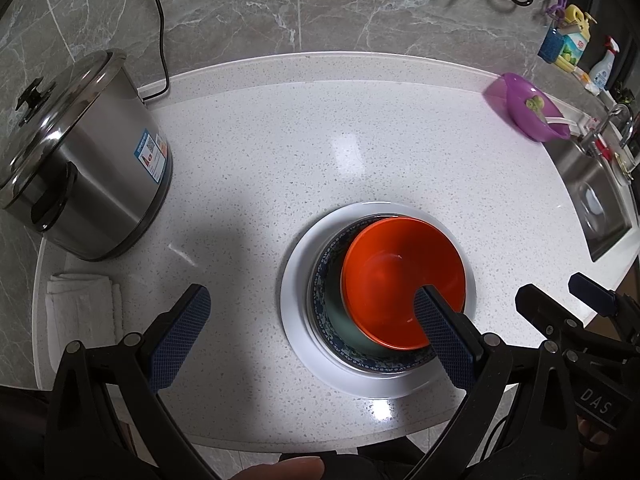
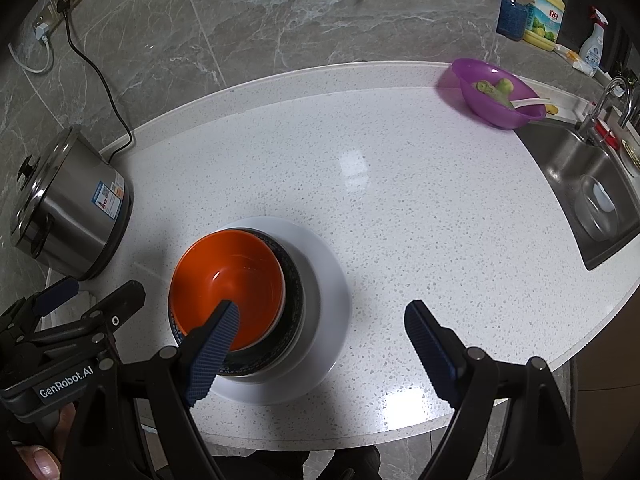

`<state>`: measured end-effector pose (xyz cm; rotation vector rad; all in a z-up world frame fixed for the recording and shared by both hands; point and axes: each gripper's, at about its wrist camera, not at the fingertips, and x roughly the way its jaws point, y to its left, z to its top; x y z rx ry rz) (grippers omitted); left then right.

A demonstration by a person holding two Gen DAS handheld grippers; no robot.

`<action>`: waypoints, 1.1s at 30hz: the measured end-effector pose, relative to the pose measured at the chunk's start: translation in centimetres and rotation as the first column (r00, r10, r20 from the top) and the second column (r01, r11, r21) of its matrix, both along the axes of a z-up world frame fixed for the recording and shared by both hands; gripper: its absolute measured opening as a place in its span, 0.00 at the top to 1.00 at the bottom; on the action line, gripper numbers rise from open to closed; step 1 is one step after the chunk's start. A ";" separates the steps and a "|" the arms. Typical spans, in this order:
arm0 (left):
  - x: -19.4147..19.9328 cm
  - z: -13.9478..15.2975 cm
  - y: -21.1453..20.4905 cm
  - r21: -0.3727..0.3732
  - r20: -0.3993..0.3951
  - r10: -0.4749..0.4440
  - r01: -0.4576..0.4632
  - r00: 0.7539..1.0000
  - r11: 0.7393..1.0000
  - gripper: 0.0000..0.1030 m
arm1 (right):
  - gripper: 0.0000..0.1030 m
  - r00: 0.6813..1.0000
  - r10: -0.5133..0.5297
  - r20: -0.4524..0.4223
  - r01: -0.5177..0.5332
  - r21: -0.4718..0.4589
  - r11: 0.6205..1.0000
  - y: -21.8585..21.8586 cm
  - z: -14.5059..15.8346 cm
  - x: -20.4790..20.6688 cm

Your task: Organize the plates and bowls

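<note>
Colours here: orange bowl (image 1: pixel 402 276) sits in a dark blue bowl (image 1: pixel 320 280) with a busy floral pattern on the rim, all on a plain white plate (image 1: pixel 296 300). Countertop (image 1: pixel 320 140) is white with grey speckles. Shiny steel pot (image 1: pixel 92 184) at 9 o'clock has a blue label. Purple bowl (image 2: pixel 492 92) at 2 o'clock holds green bits. Wall tiles (image 2: pixel 280 20) are grey marble, and the gripper pads (image 2: pixel 214 354) are textured navy.

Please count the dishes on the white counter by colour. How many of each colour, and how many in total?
Orange bowl: 1
Blue patterned bowl: 1
White plate: 1
Purple bowl: 1
Total: 4
</note>
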<state>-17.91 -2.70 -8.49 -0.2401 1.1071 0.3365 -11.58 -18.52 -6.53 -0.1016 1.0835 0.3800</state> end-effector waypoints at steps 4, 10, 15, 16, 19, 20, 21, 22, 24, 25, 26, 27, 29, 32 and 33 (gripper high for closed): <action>0.0 0.0 0.0 -0.001 -0.001 0.001 -0.001 1.000 1.000 0.01 | 0.16 1.000 0.008 0.000 -0.008 -0.002 1.000 0.0 -0.1 0.2; 0.1 -0.1 0.0 -0.001 -0.002 0.000 0.000 1.000 1.000 0.01 | 0.16 1.000 0.007 -0.001 -0.007 -0.003 1.000 0.0 0.0 0.3; 0.1 -0.1 0.0 -0.001 -0.002 0.000 0.000 1.000 1.000 0.01 | 0.16 1.000 0.009 -0.001 -0.009 -0.004 1.000 0.0 0.0 0.3; 0.1 -0.1 0.0 -0.002 -0.002 0.000 0.000 1.000 1.000 0.01 | 0.16 1.000 0.009 -0.001 -0.009 -0.005 1.000 0.0 0.0 0.3; 0.1 -0.1 0.0 -0.002 -0.002 0.000 0.000 1.000 1.000 0.01 | 0.16 1.000 0.013 -0.001 -0.013 -0.007 1.000 0.0 -0.1 0.5; 0.1 -0.2 0.0 -0.002 -0.002 0.000 0.000 1.000 1.000 0.01 | 0.16 1.000 0.014 0.000 -0.014 -0.008 1.000 0.0 -0.1 0.5; 0.1 -0.1 -0.1 -0.001 -0.002 0.001 -0.001 1.000 1.000 0.01 | 0.16 1.000 0.014 -0.001 -0.014 -0.007 1.000 0.0 -0.1 0.5; 0.1 -0.2 -0.1 -0.002 -0.002 0.002 -0.002 1.000 1.000 0.01 | 0.16 1.000 0.014 -0.001 -0.014 -0.007 1.000 0.0 -0.1 0.5; 0.1 -0.2 -0.1 -0.002 -0.002 0.001 -0.001 1.000 1.000 0.01 | 0.16 1.000 0.013 -0.001 -0.013 -0.007 1.000 0.0 0.0 0.5; 0.1 -0.2 -0.1 -0.002 -0.002 0.001 -0.001 1.000 1.000 0.01 | 0.16 1.000 0.013 -0.001 -0.013 -0.007 1.000 0.0 0.0 0.5; 0.1 -0.2 -0.1 -0.002 -0.002 0.001 -0.001 1.000 1.000 0.01 | 0.16 1.000 0.013 -0.002 -0.013 -0.007 1.000 0.1 0.0 0.5; 0.1 -0.2 -0.1 -0.002 -0.002 0.001 -0.001 1.000 1.000 0.01 | 0.16 1.000 0.013 -0.001 -0.013 -0.007 1.000 0.1 0.0 0.5; 0.2 -0.2 0.0 -0.002 -0.002 0.001 -0.001 1.000 1.000 0.01 | 0.16 1.000 0.015 -0.002 -0.015 -0.008 1.000 0.1 0.0 0.5; 0.2 -0.2 0.0 -0.003 -0.002 0.001 -0.001 1.000 1.000 0.01 | 0.16 1.000 0.014 -0.002 -0.014 -0.008 1.000 0.1 0.0 0.5; 0.2 -0.2 0.0 -0.003 -0.002 0.002 -0.002 1.000 1.000 0.01 | 0.16 1.000 0.016 -0.002 -0.016 -0.008 1.000 0.1 0.0 0.6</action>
